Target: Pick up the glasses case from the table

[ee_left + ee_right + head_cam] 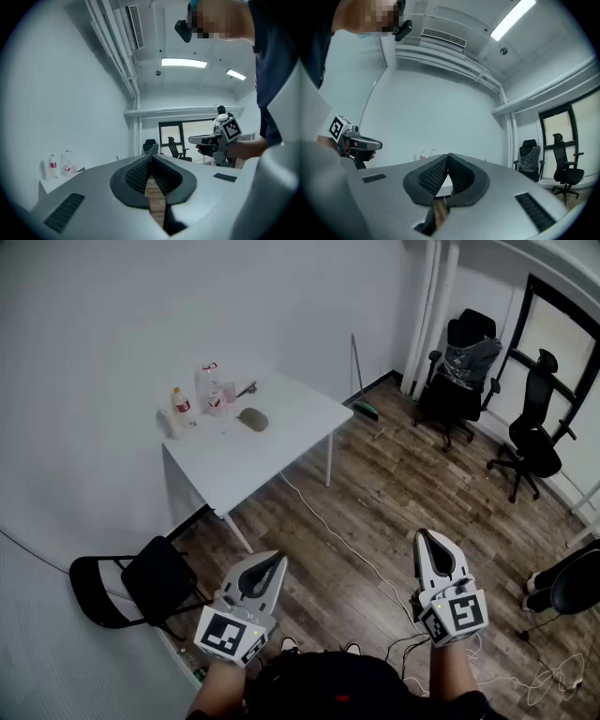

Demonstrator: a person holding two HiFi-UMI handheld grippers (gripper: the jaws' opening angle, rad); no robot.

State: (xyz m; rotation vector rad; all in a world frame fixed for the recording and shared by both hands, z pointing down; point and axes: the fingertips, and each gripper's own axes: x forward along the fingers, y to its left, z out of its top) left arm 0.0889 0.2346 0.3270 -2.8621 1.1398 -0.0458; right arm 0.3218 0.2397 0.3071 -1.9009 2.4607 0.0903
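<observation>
The left gripper [278, 561] is closed, its jaws meeting at the tips with nothing between them. The right gripper [421, 534] is closed and empty too. Both are held level over the wooden floor [375, 493], side by side and apart, each in a hand at the person's front.

The glasses case [253, 419], an oval grey-brown shape, lies on the white table [281, 451], well ahead of both grippers: nearly straight ahead of the left one, ahead and to the left of the right one. Neither gripper is close to it.

Beyond the case, toward the wall, stand a small bottle with a red label [181, 405] and a larger clear bottle [208, 385]. A black folding chair [141, 582] sits just left of the left gripper. A white cable [347, 545] runs across the floor between the 2 grippers toward the table. Far ahead and right of the right gripper stand 2 black office chairs [459, 362], and a broom [359, 381] leans on the wall.
</observation>
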